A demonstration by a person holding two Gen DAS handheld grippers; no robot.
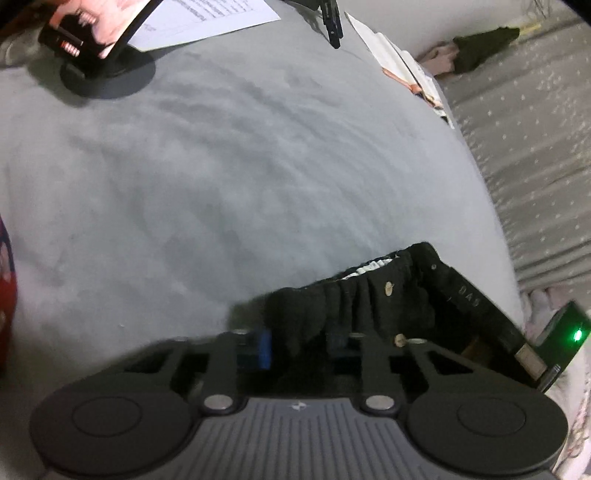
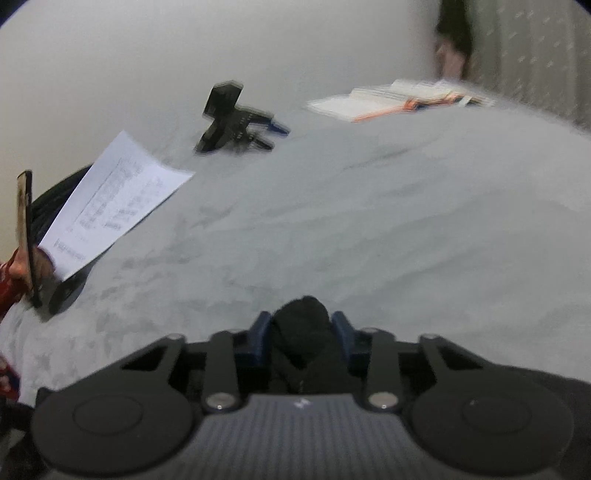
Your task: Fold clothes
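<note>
A black garment (image 1: 373, 295) with an elastic waistband and small buttons hangs bunched over the grey bed cover (image 1: 229, 177). My left gripper (image 1: 299, 341) is shut on its waistband edge, blue pads on either side of the cloth. My right gripper (image 2: 301, 332) is shut on another bunch of the same black cloth (image 2: 303, 325), held above the grey cover (image 2: 388, 221). The rest of the garment is hidden below both grippers.
A phone on a round black stand (image 1: 96, 44) and a printed sheet (image 1: 207, 18) lie at the far left. A black clamp tool (image 2: 232, 118) and open booklets (image 2: 399, 98) sit at the far edge. Dark clothing (image 1: 484, 48) lies on the floor to the right.
</note>
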